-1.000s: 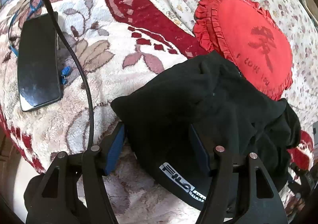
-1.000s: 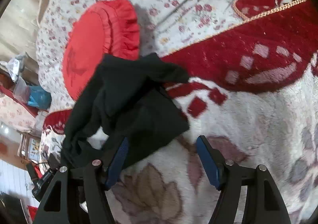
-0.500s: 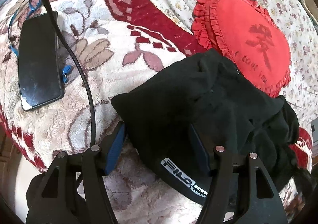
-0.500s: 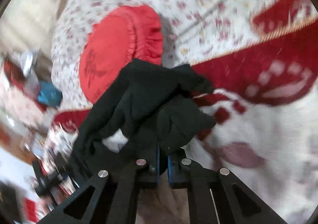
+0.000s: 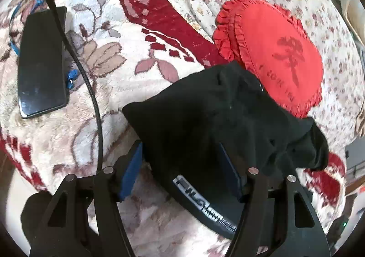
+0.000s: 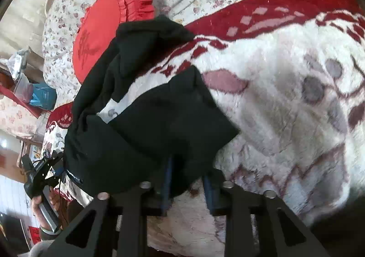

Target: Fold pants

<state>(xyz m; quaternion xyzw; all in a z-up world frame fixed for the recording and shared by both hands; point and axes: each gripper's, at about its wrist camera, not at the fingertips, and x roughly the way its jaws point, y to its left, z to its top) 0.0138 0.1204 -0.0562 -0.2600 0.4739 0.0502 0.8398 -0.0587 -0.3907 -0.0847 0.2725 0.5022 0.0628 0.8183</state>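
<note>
Right hand-held gripper (image 6: 187, 185), jaws just parting around a fold of the black pants (image 6: 146, 124) bunched on the bed's fleece blanket (image 6: 285, 108), should let go cleanly while the left hand-held gripper (image 5: 182, 172), wide open astride the waistband, steadies it.

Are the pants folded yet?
Not yet. One flap looks pulled over, but the black pants lie bunched on the blanket. The fingers of the right gripper have just been opening with cloth between them; the left gripper hangs open over the waistband. Neat folding remains.
</note>
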